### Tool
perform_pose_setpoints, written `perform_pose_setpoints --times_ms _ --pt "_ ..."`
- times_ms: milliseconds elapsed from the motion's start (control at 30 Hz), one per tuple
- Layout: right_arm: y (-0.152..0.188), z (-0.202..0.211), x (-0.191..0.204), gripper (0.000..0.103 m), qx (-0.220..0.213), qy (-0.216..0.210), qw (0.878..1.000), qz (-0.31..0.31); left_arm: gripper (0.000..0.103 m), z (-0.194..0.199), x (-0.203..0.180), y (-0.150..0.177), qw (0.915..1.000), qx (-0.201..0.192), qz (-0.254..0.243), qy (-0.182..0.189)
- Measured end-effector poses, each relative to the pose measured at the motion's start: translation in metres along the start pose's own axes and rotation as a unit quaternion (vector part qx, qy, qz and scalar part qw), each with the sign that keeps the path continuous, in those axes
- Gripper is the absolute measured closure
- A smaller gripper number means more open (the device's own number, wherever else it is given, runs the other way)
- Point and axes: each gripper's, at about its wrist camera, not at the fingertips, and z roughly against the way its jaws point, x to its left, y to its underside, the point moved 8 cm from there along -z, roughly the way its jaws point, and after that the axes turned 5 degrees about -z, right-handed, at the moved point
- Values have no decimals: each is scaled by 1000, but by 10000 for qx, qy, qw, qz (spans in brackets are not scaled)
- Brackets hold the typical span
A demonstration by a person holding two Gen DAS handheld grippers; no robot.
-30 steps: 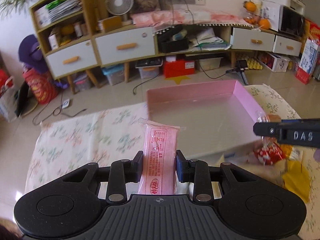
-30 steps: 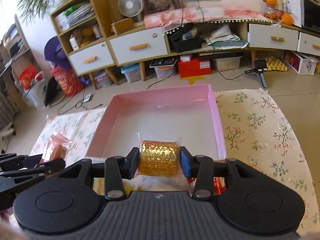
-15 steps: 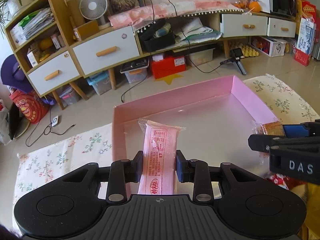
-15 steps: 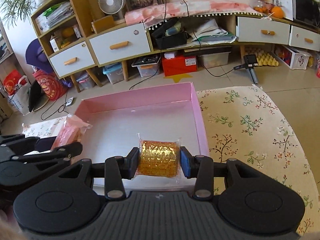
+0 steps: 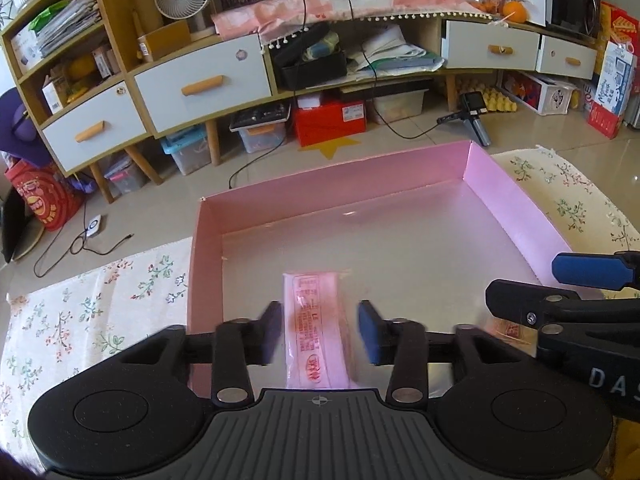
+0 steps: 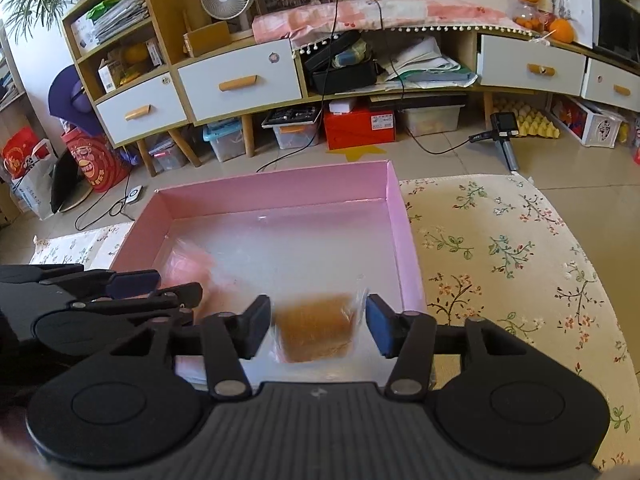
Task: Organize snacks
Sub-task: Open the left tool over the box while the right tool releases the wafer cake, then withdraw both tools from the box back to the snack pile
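A pink open box (image 5: 340, 184) (image 6: 272, 186) sits on the flowered tablecloth. My left gripper (image 5: 320, 332) is open over the box's near left part; a long pink snack packet (image 5: 314, 332) lies blurred between the spread fingers, free of them. My right gripper (image 6: 316, 324) is open over the box's near right part; a golden-brown snack packet (image 6: 316, 328), blurred, is loose between its fingers. The left gripper (image 6: 132, 288) shows at the left of the right wrist view, with the pink packet (image 6: 188, 268) beside it. The right gripper (image 5: 568, 300) shows at the right of the left wrist view.
The flowered tablecloth (image 6: 500, 248) (image 5: 92, 304) spreads on both sides of the box. A bit of another snack wrapper (image 5: 508, 326) shows under the right gripper. Shelves, drawers and storage boxes (image 6: 356, 124) stand on the floor beyond the table.
Both grippers have opened and let go of their packets, which now drop into the pink box. Both grippers moved further over the box during the last second.
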Motion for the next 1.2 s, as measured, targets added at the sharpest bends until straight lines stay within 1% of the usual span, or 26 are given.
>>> perform_pose_setpoints --times_ms 100,167,267,367,500,633,800,933,1033,1133,1200 --pt "-2 4 -1 46 -27 6 10000 -6 44 6 3 0 10000 -40 59 -24" --pt "-2 6 -1 38 -45 14 10000 6 40 10 5 0 9999 -42 92 -25" --pt "-2 12 -1 36 -43 49 10000 44 34 19 8 3 9999 -55 89 -38" --pt "-1 20 -1 33 -41 51 10000 69 32 30 11 8 9999 -70 144 -13" --pt "1 33 -1 29 -44 56 9999 120 25 48 15 15 9997 -101 237 26" --pt "5 45 -1 24 18 56 9999 116 22 66 17 27 9997 -89 229 63" --pt "15 60 1 20 80 101 9995 286 17 85 19 45 9996 -8 254 95" --pt "24 72 2 16 136 20 9991 410 15 99 21 60 9996 35 251 121" --pt "31 79 0 12 153 -35 9991 386 11 109 21 74 9995 39 274 163" --pt "40 81 -2 12 272 -69 9989 384 10 115 21 87 9994 79 264 194" --pt "48 82 -3 12 360 -115 9986 383 8 119 22 97 9993 104 287 218"
